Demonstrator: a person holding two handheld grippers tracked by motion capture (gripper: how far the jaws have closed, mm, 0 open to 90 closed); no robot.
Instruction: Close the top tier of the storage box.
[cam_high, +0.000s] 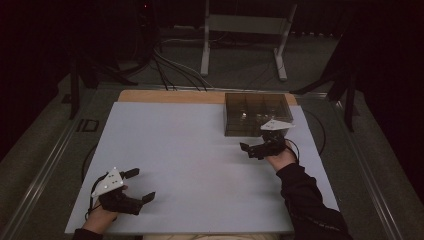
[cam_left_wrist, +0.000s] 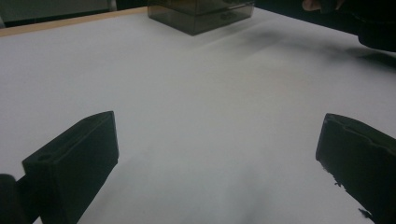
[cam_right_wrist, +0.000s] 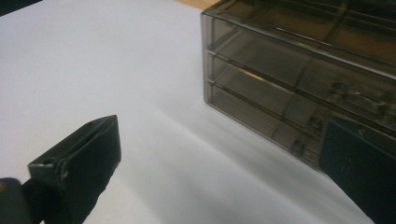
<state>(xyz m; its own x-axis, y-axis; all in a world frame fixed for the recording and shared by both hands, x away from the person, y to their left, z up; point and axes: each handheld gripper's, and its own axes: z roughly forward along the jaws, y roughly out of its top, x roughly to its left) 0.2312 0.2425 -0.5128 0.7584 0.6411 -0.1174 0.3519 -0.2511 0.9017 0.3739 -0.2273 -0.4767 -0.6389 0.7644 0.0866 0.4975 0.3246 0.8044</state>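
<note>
A smoky see-through drawer box stands at the back right of the white board. In the right gripper view the drawer box shows stacked drawers with small handles on their fronts. My right gripper sits just in front of the box, open, with nothing between its jaws; its right jaw is close to the lowest drawer's front. My left gripper rests near the board's front left corner, wide open and empty. From there the drawer box lies far ahead.
A wooden table edge shows behind the board. Beyond the table are a white metal stand and cables on the floor. The person's other hand appears at the top right of the left gripper view.
</note>
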